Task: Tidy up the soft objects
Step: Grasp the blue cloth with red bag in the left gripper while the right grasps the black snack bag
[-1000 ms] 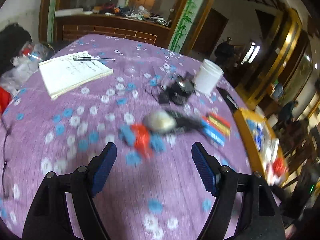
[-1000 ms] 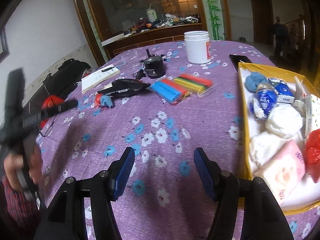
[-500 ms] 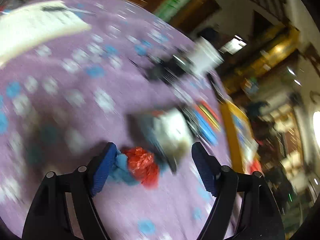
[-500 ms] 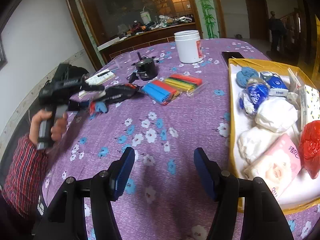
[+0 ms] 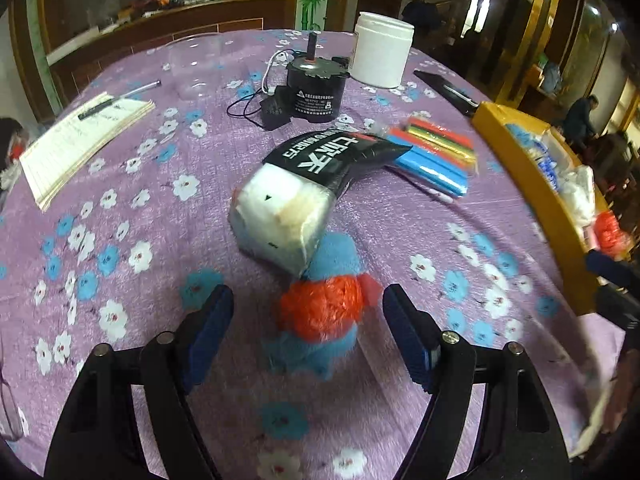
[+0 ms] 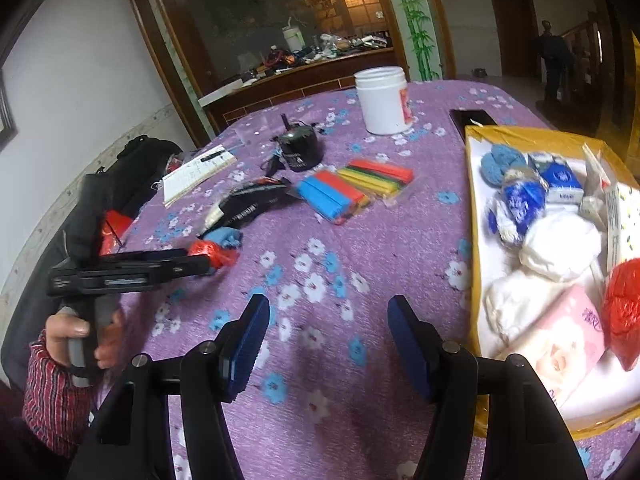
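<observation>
My left tool point(image 5: 308, 330) gapes wide and empty around the red-and-blue soft bundle point(image 5: 320, 320), low centre of frame on the worktop point(image 5: 120, 288), its length running away from me. My right tool point(image 6: 328, 344) hangs open and empty, well apart.

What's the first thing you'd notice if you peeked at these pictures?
The bright red crinkly ball on a blue fluffy toy jumps out, sitting on the purple flowery tablecloth right between the open left gripper's blue fingers. Over on the right, a yellow box is packed with white bundles and tissue packs.
</observation>
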The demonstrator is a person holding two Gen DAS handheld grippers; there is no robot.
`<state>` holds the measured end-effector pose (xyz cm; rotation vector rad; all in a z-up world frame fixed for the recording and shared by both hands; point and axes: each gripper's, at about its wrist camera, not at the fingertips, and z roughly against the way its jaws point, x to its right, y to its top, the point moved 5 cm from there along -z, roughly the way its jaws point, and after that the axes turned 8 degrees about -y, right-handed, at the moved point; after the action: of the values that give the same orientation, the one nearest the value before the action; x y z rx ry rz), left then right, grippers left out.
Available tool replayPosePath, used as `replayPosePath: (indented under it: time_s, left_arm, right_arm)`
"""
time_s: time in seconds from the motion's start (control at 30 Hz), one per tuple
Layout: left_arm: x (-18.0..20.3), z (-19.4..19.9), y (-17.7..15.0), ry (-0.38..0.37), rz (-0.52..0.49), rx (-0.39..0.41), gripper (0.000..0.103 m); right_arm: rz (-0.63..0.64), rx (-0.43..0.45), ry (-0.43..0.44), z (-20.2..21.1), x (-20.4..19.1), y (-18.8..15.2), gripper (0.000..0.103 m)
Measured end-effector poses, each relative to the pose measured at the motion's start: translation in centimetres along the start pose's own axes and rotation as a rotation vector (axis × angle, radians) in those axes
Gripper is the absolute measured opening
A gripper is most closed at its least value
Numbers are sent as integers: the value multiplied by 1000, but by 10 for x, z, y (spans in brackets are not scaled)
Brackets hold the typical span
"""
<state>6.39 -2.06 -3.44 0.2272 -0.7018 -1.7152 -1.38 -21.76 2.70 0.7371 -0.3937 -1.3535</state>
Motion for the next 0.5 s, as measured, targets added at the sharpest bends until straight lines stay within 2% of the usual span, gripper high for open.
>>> replayPosePath:
  time_s: [0.03,0.07,0.1,0.2,0.37,0.43,0.5]
  left_arm:
    - [-4,0,-3,-10,2,-5,39]
    - [-5,2,-4,20,-8,13,35]
    - [-10,7,-6,24,-7,17,35]
    - [-21,24,-11,-35,44,60,35]
    - [-49,57,-7,-11,126,216,35]
    - [-58,61,-6,-30,154,234,35]
    - [-66,61,-7,-52,185,237,35]
  right_arm:
    - [5,0,-1,0,-2,1,64]
    - [10,-4,0,-1,-5,3,64]
    - [13,-8,4,-2,-8,5,64]
    - [19,-23,29,-6,-18,15,64]
    - [-41,-58,131,-23,-44,50,67]
    - [-80,-89,182,-38,-57,63,72]
    - [-131,-128,240,-57,-70,72,73]
